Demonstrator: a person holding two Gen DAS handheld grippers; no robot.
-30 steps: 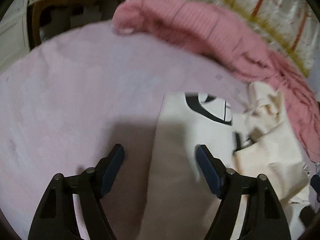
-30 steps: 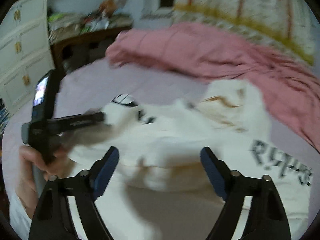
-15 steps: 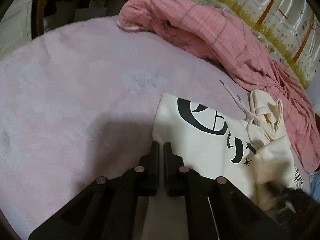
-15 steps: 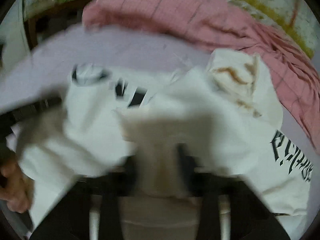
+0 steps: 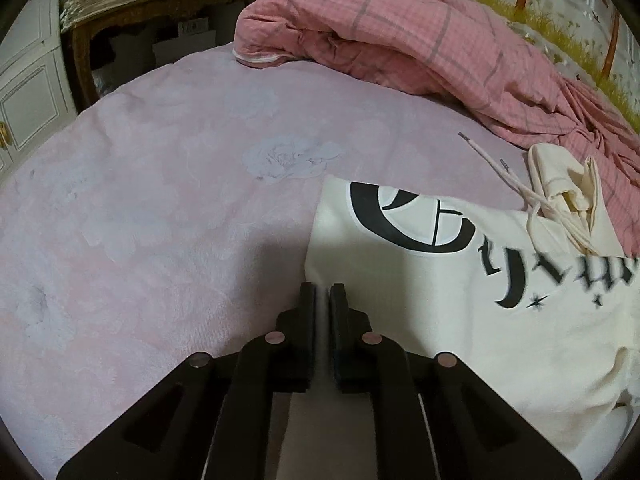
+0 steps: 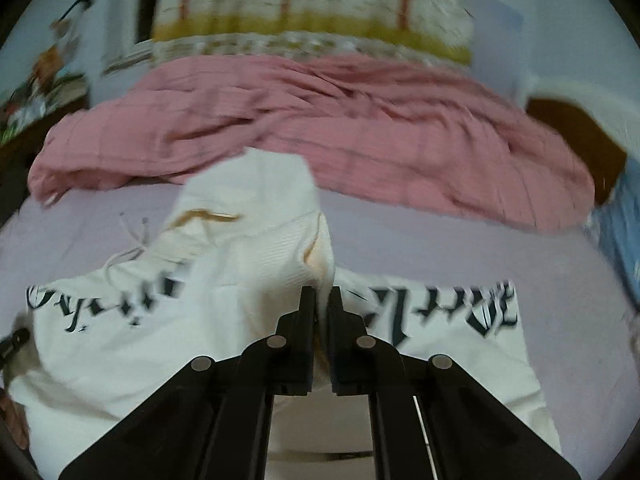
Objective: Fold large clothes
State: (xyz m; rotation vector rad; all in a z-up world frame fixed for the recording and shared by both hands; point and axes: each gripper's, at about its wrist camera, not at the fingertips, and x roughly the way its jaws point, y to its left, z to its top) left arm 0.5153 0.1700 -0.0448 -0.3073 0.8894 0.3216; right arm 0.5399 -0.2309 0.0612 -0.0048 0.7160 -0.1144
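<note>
A cream hoodie (image 5: 440, 300) with black lettering lies on the pink bed sheet (image 5: 160, 200). Its hood (image 5: 568, 184) and drawstring (image 5: 500, 168) are bunched at the far right. My left gripper (image 5: 322, 292) sits at the hoodie's left edge. Its jaws stand nearly together with a strip of cloth between them and are opening slightly. In the right wrist view the hoodie (image 6: 248, 248) rises in a fold up to my right gripper (image 6: 321, 296). Those jaws are closing with cream fabric pinched between them.
A crumpled pink checked blanket (image 5: 400, 40) lies across the far side of the bed (image 6: 420, 248). A cluttered wooden desk (image 5: 140, 8) and a white cabinet (image 5: 28, 92) stand beyond the left edge. Something blue (image 6: 620, 220) lies at the right. A hand (image 6: 14, 420) shows at the lower left.
Both grippers went from wide open to closed on the hoodie. The right gripper swung to the right with the fabric, and the lettering now stretches out across the bed.
</note>
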